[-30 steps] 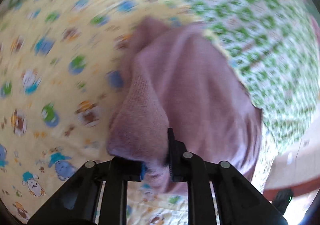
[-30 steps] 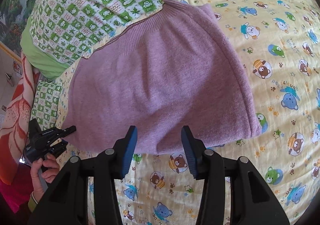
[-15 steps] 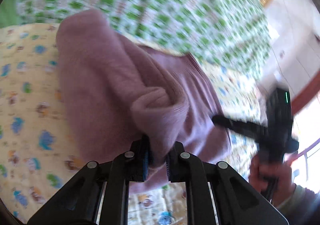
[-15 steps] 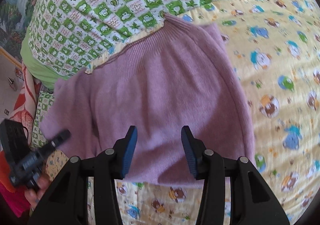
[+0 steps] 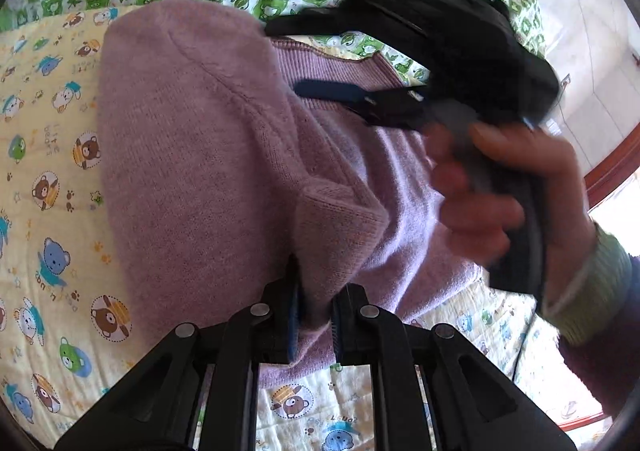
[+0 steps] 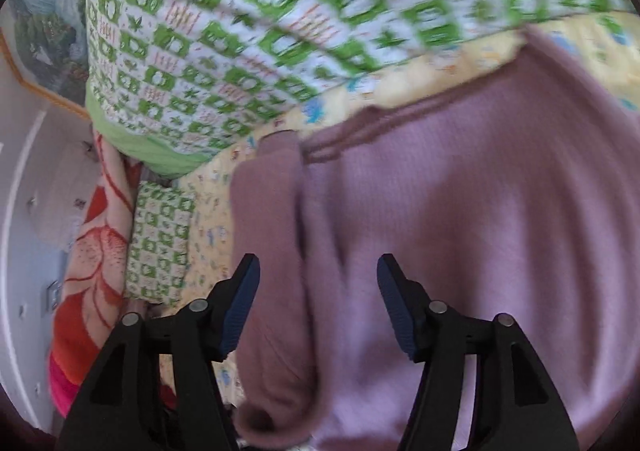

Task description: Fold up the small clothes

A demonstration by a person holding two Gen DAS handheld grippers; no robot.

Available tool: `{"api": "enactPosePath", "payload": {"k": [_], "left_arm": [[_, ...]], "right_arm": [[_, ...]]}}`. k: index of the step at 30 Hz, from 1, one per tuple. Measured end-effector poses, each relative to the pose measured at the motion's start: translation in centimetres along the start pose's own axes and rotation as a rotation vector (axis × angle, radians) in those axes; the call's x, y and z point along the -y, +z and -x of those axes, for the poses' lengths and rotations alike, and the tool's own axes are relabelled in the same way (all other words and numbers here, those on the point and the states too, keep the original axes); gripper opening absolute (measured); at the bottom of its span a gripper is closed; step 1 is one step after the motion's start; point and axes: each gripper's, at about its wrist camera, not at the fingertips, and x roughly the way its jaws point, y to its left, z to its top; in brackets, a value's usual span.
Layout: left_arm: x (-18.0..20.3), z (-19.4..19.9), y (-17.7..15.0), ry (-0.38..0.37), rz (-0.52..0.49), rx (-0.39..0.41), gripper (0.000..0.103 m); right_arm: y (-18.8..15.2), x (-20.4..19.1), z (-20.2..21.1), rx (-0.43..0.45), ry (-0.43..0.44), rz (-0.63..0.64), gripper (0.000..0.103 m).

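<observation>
1. On the yellow bear-print sheet (image 5: 48, 179) lies the mauve knitted sweater (image 5: 192, 155), and a part of it is lifted and turned over onto the body of the garment.
2. Your left gripper (image 5: 314, 315) has its fingers drawn close together, pinching a thick fold of the sweater's edge between the blue pads (image 5: 293, 325); the fabric bunches up just above them.
3. Your right gripper (image 6: 318, 307) is spread wide and grips nothing. It hovers over the sweater, with knit visible between and beyond both fingers.
4. From the left wrist view, your right hand (image 5: 500, 187) and the black gripper body sit above the right half of the sweater, one blue-padded finger reaching across the ribbed hem (image 5: 340, 63); this part is blurred.
5. From the right wrist view, a folded strip of the sweater (image 6: 272, 251) runs along the left side of the garment, beside the yellow sheet.
6. Beyond the sweater, a green-and-white checked quilt (image 6: 248, 35) covers the far part of the bed, and its edge lies just next to the ribbed hem.
7. At the far left of the right wrist view, a red-and-orange flowered cloth (image 6: 92, 263) hangs beside the bed.
</observation>
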Motion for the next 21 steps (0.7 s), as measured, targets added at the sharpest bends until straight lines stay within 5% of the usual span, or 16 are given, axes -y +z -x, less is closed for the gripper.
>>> {"api": "enactPosePath", "payload": {"k": [7, 9, 10, 15, 21], "left_arm": [[-0.6, 0.3, 0.1, 0.008, 0.015, 0.010, 0.011], [-0.6, 0.6, 0.2, 0.008, 0.016, 0.018, 0.011], [-0.5, 0.7, 0.1, 0.005, 0.016, 0.018, 0.011], [0.7, 1.6, 0.7, -0.033, -0.001, 0.018, 0.011], [4.9, 0.8, 1.4, -0.127, -0.075, 0.004, 0.011]], "right_arm": [[3.3, -2.0, -6.7, -0.110, 0.031, 0.057, 0.062], [3.8, -2.2, -7.6, -0.114, 0.029, 0.044, 0.026], [4.0, -2.2, -7.8, -0.118, 0.019, 0.033, 0.019], [3.7, -3.3, -5.5, -0.072, 0.020, 0.082, 0.017], [4.1, -3.0, 1.9, 0.039, -0.026, 0.117, 0.016]]}}
